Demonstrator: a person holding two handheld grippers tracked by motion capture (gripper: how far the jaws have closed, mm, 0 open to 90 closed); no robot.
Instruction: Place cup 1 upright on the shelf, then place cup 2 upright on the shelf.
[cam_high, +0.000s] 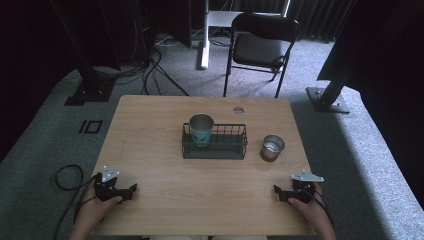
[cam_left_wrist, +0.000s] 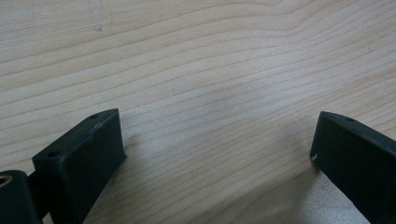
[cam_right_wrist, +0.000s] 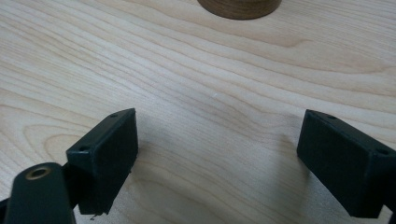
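Looked like barely started: one metal cup (cam_high: 201, 129) already stood in wire basket (cam_high: 215, 147) mid-table, second cup (cam_high: 272, 148) waited just right of it. Left gripper (cam_high: 131, 191), right gripper (cam_high: 278, 192) rested at near edge, jaws wide, holding nothing.

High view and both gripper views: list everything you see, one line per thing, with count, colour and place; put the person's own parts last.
Table: one, light wood, centre of the high view.
Wire basket: one, dark, middle of the table.
Tall cup: one, metal with a teal band, upright in the basket's left end.
Short cup: one, metal, brownish side, on the table right of the basket, apart from it.
Chair: one, black, on the floor beyond the table.
Cables: several, black, on the grey carpet at far left.
Left gripper: one, black, near left table edge, jaws open.
Right gripper: one, black, near right edge, jaws open.
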